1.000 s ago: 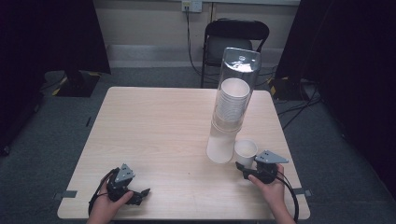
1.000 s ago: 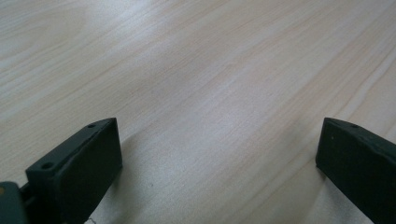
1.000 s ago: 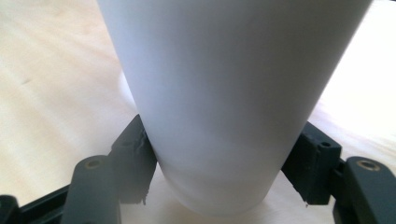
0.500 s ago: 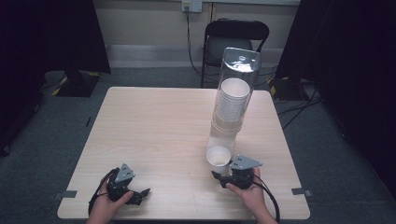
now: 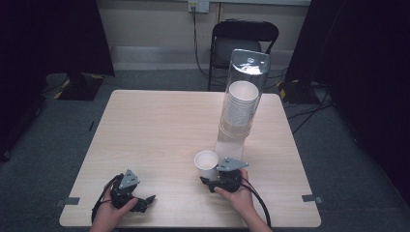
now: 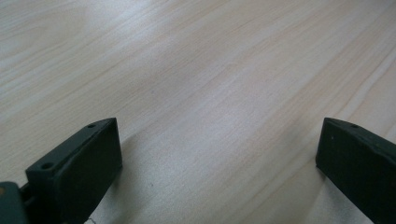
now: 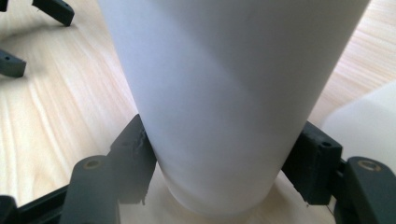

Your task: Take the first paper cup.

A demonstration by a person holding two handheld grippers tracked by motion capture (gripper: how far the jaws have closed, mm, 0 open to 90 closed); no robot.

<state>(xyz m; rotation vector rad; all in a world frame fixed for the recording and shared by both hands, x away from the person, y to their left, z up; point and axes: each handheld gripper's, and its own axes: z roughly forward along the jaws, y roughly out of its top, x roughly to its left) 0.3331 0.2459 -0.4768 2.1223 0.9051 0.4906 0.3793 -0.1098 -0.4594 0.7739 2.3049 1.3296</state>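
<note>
A white paper cup (image 5: 206,161) stands upright near the table's front middle, and my right gripper (image 5: 207,181) is shut on its lower part. In the right gripper view the cup (image 7: 224,93) sits between both black jaws, which press its sides near the base. Just behind it rises a tall clear dispenser tube (image 5: 243,82) with a stack of white cups inside, on a white base (image 5: 230,144). My left gripper (image 5: 146,201) rests at the front left of the table, open, with bare wood between its jaws (image 6: 215,158).
The light wood table (image 5: 159,121) is bare on its left half. A black chair (image 5: 244,41) stands behind the far edge, with dark curtains on both sides. The dispenser base (image 7: 359,112) shows at the right of the right gripper view, and the left gripper (image 7: 32,37) at its upper left.
My right gripper has carried the cup leftward, from the right of the dispenser base to a spot in front of it. The left gripper has stayed put.
</note>
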